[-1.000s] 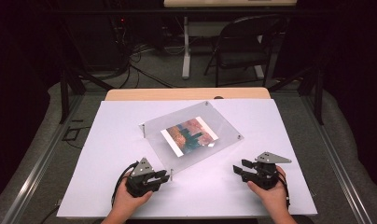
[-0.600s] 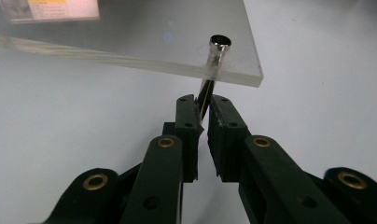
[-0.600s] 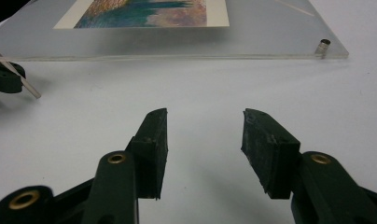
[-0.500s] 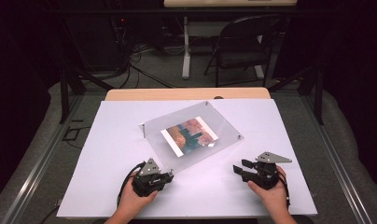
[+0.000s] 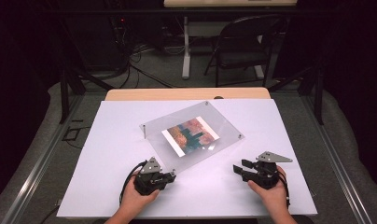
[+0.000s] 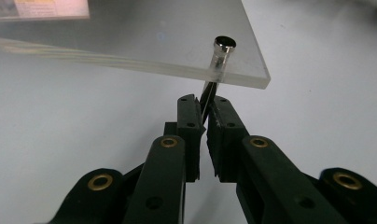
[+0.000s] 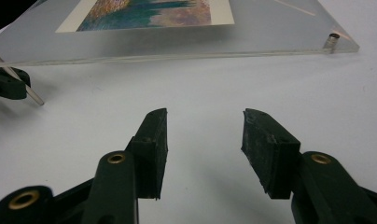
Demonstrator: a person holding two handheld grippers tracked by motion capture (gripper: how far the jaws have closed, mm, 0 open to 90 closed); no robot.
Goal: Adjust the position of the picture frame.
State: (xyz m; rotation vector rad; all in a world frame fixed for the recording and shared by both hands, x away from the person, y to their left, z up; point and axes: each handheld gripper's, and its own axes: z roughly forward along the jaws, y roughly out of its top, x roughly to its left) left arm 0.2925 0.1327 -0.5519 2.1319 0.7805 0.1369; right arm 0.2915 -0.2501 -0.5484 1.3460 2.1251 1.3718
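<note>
Your left gripper (image 6: pixel 204 114) has just closed on the frame's (image 5: pixel 191 135) near-corner standoff (image 6: pixel 213 79); right gripper (image 7: pixel 204 133) spread. Next, unscrew it gently.

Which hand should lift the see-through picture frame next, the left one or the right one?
Probably the left. The left gripper is already shut on the metal leg under the near corner of the clear frame. The right gripper is open over the white table, holding nothing.

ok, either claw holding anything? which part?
The left claw is shut on the leg under the near corner of the clear frame, below the panel. The right claw is open and holds nothing.
</note>
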